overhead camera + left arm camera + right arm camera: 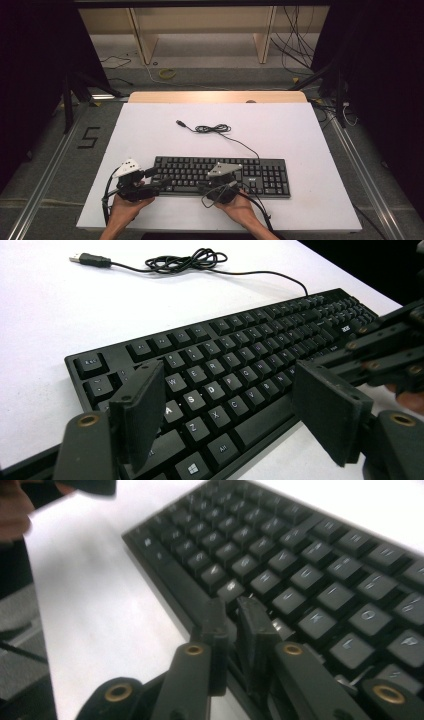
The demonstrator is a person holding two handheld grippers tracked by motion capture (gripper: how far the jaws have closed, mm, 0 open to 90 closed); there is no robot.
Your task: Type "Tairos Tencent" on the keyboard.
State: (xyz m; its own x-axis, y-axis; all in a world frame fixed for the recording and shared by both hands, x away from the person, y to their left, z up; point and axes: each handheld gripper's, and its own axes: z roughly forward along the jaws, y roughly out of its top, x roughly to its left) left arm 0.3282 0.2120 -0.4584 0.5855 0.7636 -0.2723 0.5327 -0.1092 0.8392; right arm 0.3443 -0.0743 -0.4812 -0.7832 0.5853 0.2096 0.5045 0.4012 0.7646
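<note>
left gripper: I hold it low over the left end of the black keyboard, jaws spread wide with nothing between them — the letter keys near A, S, Z, X lie under the gap.
keyboard: lies flat on the white table, near my edge; its cable runs back in a loose coil to a free USB plug.
right gripper: jaws nearly together, only a slim gap, nothing held; tips sit at the front row near the space bar.
step, as I judge it: pressing keys with the narrow right tips.
how to do it well: I'd keep the tips narrow, come straight down on one key cap, press lightly — and keep the left gripper clear of the keys.
</note>
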